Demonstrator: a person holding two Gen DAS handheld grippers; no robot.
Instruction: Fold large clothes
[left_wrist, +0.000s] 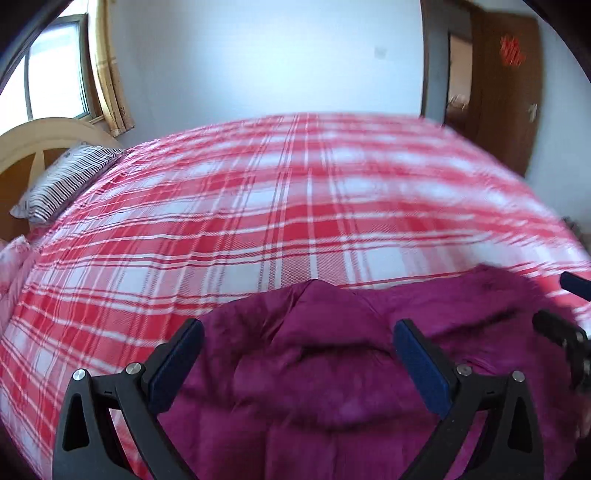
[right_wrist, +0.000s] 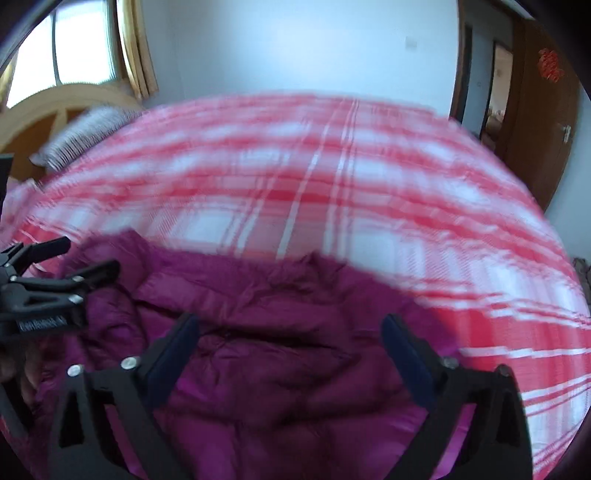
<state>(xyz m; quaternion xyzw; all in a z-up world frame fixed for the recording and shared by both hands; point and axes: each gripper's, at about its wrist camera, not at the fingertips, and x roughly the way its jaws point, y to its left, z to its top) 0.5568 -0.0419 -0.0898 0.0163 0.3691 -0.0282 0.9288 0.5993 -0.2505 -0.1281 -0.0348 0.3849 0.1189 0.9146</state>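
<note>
A: What is seen at the left side of the bed (left_wrist: 258, 206)?

B: A striped pillow (left_wrist: 62, 184) is laid at the bed's far left corner, against a pale wooden headboard (left_wrist: 44, 136). A window (left_wrist: 55, 74) with yellow curtains (left_wrist: 109, 81) is seen behind it. The bed is covered by a red and white checked sheet (right_wrist: 332, 184).

A: Where is the garment found?

B: A padded magenta jacket (left_wrist: 332, 387) is spread, rumpled, along the near edge of the bed, closer to the near right corner in the left wrist view. The rest of the sheet is left bare up to the far edge.

A: How is the left gripper (left_wrist: 297, 363) held?

B: Its jaws are spread wide, with blue pads (left_wrist: 421, 365) showing, above the jacket. Nothing is gripped between them. From the right wrist view the same gripper (right_wrist: 86, 258) is seen at the left, over the jacket's left part, jaws apart.

A: And the right gripper (right_wrist: 290, 356)?

B: Its jaws are likewise set wide over the middle of the jacket, and no cloth is pinched. Whether the fingertips touch the fabric cannot be told, since both views are blurred.

A: What is noted at the right?

B: A brown wooden door (right_wrist: 543, 122) bearing a red ornament (right_wrist: 550, 70) is seen beyond the bed's far right corner.
</note>
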